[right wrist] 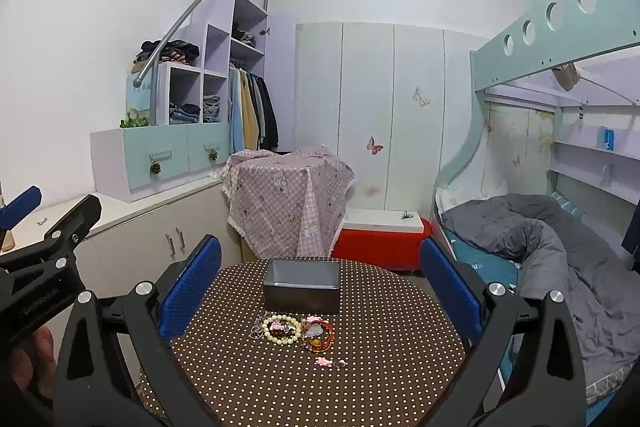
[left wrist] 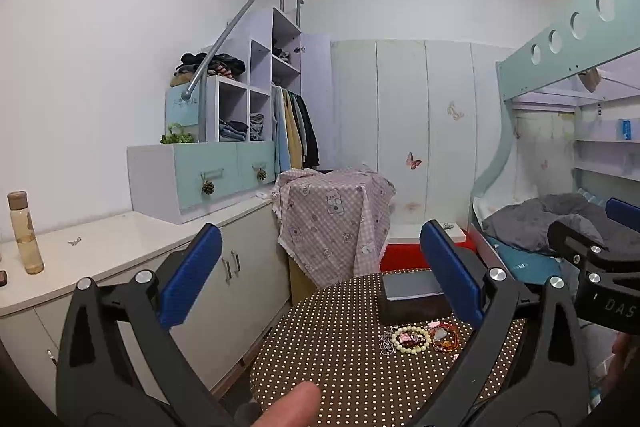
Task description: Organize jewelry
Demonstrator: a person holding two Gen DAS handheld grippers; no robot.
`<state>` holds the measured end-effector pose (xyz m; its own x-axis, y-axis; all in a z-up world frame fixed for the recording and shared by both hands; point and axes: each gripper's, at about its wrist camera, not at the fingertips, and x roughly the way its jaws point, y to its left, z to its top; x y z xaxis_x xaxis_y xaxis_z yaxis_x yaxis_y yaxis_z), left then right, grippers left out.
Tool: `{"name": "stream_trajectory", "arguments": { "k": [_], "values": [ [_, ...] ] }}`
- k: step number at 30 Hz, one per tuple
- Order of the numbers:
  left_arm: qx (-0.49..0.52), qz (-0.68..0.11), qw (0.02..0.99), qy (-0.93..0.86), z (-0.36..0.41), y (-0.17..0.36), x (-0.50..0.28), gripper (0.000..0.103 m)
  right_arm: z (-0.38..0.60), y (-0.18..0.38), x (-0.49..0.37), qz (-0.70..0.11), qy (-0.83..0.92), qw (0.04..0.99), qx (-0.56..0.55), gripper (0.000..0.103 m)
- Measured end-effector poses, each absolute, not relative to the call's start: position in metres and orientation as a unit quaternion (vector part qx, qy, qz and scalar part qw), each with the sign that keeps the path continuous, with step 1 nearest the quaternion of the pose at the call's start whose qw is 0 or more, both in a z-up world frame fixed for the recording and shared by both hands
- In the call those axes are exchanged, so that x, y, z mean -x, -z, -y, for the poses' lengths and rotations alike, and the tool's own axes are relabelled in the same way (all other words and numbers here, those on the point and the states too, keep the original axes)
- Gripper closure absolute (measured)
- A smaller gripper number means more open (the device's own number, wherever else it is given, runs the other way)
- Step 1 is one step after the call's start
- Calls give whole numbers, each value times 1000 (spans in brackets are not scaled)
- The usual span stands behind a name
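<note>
A pile of jewelry lies on a round table with a brown dotted cloth (right wrist: 380, 367): a cream bead bracelet (right wrist: 281, 327), an amber-red bracelet (right wrist: 317, 335), a silver chain (right wrist: 256, 329) and a small pink piece (right wrist: 324, 361). An open dark grey box (right wrist: 302, 285) stands just behind the pile. In the left wrist view the box (left wrist: 412, 295) and the bead bracelet (left wrist: 411, 339) lie low right. My left gripper (left wrist: 320, 275) is open and empty, held above the table's left side. My right gripper (right wrist: 320, 281) is open and empty, held above the table facing the box.
A low white cabinet (left wrist: 120, 251) with a bottle (left wrist: 26, 233) runs along the left wall. A stand draped in pink checked cloth (right wrist: 288, 199) and a red-and-white box (right wrist: 380, 239) stand behind the table. A bunk bed with a grey quilt (right wrist: 560, 239) is on the right.
</note>
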<state>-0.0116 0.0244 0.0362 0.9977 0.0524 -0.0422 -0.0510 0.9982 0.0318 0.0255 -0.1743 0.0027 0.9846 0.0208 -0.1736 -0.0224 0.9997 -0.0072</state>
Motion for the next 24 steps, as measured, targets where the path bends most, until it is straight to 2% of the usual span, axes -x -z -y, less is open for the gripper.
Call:
{"name": "stream_trajectory", "arguments": {
  "k": [24],
  "values": [
    [-13,-25,1000,-10,-14,-25,-10,6,175,-9,-32,-79,-18,997,7,7]
  ]
}}
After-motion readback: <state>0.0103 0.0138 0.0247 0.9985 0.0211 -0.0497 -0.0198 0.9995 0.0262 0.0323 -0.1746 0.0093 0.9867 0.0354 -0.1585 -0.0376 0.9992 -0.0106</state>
